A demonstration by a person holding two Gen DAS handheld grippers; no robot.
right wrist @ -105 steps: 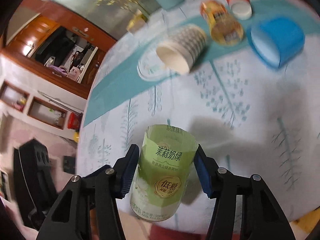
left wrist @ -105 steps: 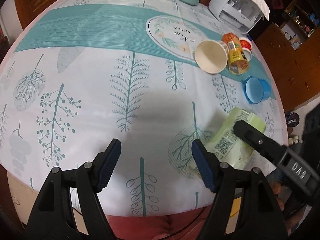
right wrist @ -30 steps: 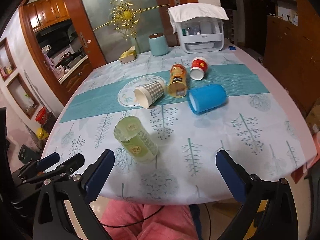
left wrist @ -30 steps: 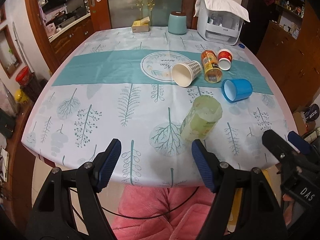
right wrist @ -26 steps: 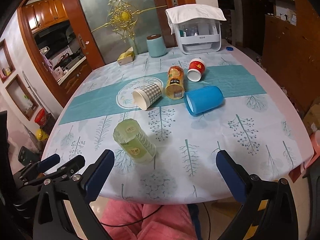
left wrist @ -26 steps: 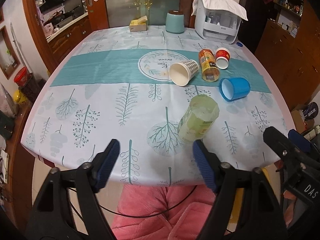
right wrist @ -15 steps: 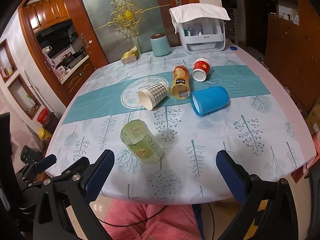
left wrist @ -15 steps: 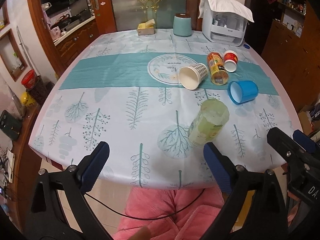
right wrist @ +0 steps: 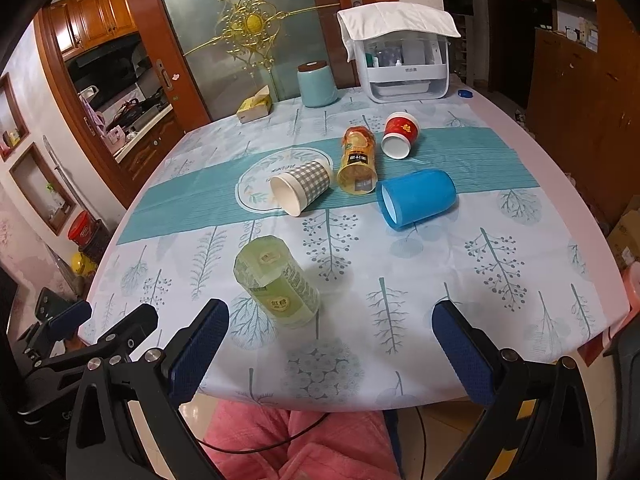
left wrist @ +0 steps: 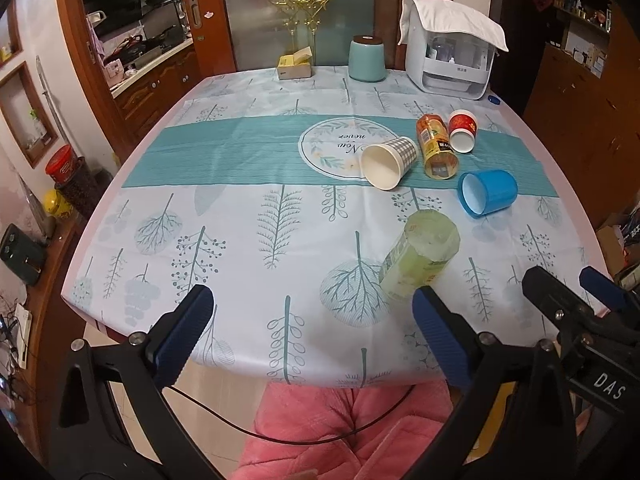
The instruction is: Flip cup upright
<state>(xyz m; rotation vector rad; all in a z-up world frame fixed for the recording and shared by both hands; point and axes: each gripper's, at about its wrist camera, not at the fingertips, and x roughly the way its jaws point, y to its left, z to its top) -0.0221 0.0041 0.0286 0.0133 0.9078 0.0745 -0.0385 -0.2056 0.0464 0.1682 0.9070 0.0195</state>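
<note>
We hold both grippers back off the near edge of the desk (right wrist: 520, 128), over our lap, and neither carries anything: the left gripper (left wrist: 308, 332) has its jaws wide apart, and so does the right gripper (right wrist: 340, 344).

The pale green translucent plastic cup with a printed label (right wrist: 280, 284) stands near the near edge of the desk, a little left of the middle as the right wrist view shows it. It appears to rest on one end with a flat closed face uppermost; we cannot tell whether that face is a sealed top or the base, so we cannot say for sure it is the right way up.

Four more lie on their sides further in, along the teal band: a grey checked paper cup (right wrist: 302, 188), an orange clear plastic bottle-shaped cup (right wrist: 357, 162), a red and white paper cup (right wrist: 400, 136) and a blue plastic cup (right wrist: 416, 198).

The risks we see:
- The paper and blue cups are round and light; a jaw nudging one would likely roll it away or into its neighbour, since the checked and orange ones lie just beside each other.
- Squeezing a paper cup near its open rim could crush it.
- The green cup stands close to the near edge, so a careless sweep could knock it off.
</note>
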